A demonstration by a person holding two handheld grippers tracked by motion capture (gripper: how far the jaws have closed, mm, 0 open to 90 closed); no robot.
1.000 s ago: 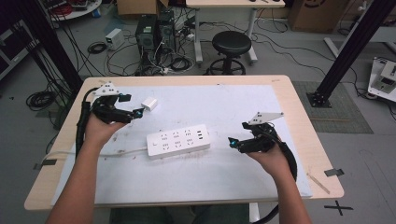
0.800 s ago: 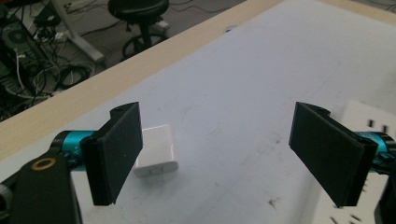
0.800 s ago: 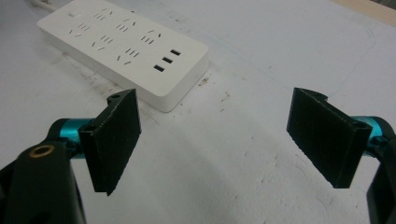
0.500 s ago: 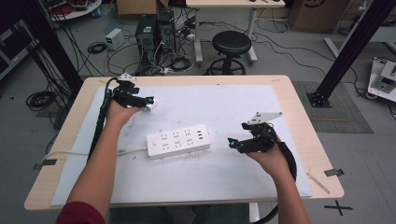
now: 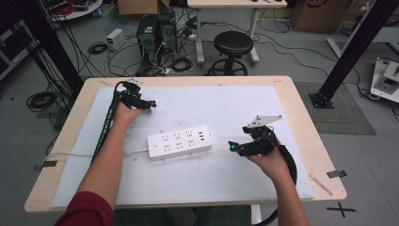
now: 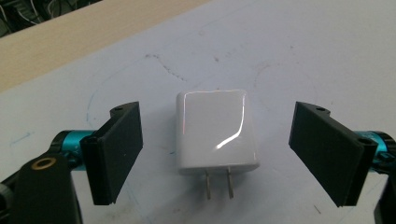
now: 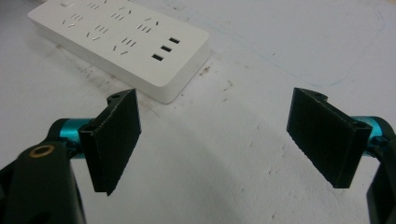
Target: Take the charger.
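The left gripper [image 5: 149, 104] is held near the far left corner of the desk [image 5: 301, 117], its jaws spread wide apart. A white charger [image 6: 215, 131] is seen between them in the left gripper view, lying flat on the white mat [image 5: 226, 103] with its two prongs [image 6: 217, 183] pointed toward the camera; neither jaw touches it. A white power strip [image 5: 179, 142] lies near the middle of the desk. The right gripper [image 5: 234, 147] is held just beside the strip's right end, jaws wide apart, over bare mat.
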